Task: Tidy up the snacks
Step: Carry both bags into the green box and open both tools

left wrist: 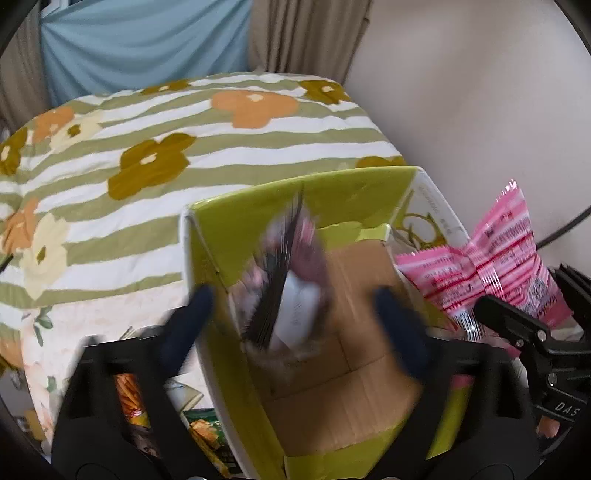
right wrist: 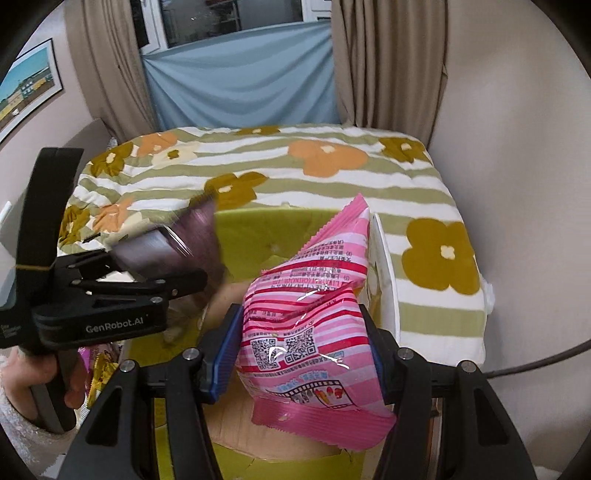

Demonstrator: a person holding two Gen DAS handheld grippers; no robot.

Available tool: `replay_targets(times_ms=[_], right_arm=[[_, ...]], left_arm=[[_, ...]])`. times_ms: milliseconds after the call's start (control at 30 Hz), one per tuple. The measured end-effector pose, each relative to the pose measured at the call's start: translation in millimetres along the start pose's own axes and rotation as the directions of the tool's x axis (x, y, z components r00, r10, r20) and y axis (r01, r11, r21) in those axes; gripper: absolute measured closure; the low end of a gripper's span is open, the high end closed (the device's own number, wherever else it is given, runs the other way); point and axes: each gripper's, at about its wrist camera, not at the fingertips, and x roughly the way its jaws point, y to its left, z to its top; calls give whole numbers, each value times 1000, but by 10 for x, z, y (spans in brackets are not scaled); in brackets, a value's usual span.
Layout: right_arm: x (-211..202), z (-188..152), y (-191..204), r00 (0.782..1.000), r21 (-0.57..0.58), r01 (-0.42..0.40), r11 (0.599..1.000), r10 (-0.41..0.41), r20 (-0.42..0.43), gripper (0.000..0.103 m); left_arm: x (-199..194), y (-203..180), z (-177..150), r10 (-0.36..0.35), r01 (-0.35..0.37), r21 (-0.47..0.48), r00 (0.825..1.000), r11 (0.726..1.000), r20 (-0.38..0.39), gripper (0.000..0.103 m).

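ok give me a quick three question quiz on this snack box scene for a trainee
1. True or false: the right claw is empty.
2. The walls of the box are: A red, B green, C blue?
3. Fill in: the left claw has its fingers spread ____.

Key: 1 false, it is shut on the pink packet; 2 B; 3 open.

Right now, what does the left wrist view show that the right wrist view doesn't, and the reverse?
Only the left wrist view shows the left gripper wide open with a blurred purple packet between its fingers, and orange snack packs lower left. Only the right wrist view shows a framed picture and a window. Both show the green box, the pink packet in the right gripper, and the floral blanket.
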Motion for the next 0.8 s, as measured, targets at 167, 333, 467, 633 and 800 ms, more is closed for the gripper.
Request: replay_targets(times_ms=[167, 333, 467, 633, 800], right_arm=[[96, -58, -15, 1000, 29, 5, 1000, -4, -26, 49], [156, -100, -54, 999, 69, -12, 998, 15, -46, 48], [163, -48, -80, 999, 99, -16, 995, 20, -43, 47], [236, 90, -89, 999, 113, -32, 993, 36, -33, 47], [419, 192, -119, 996, 134, -69, 989, 76, -51, 45]], left_arm=[[-82, 98, -126, 8, -8, 7, 1000, 1000, -7, 1], [-220, 167, -272, 18, -18, 7, 1000, 1000, -8, 1], [-325, 220, -340, 28, -28, -1, 1000, 1000, 2, 1], [-399, 289, -365, 29, -28, -20, 1000, 999, 13, 1], [-442, 322, -369, 42, -41, -28, 999, 999, 22, 1]])
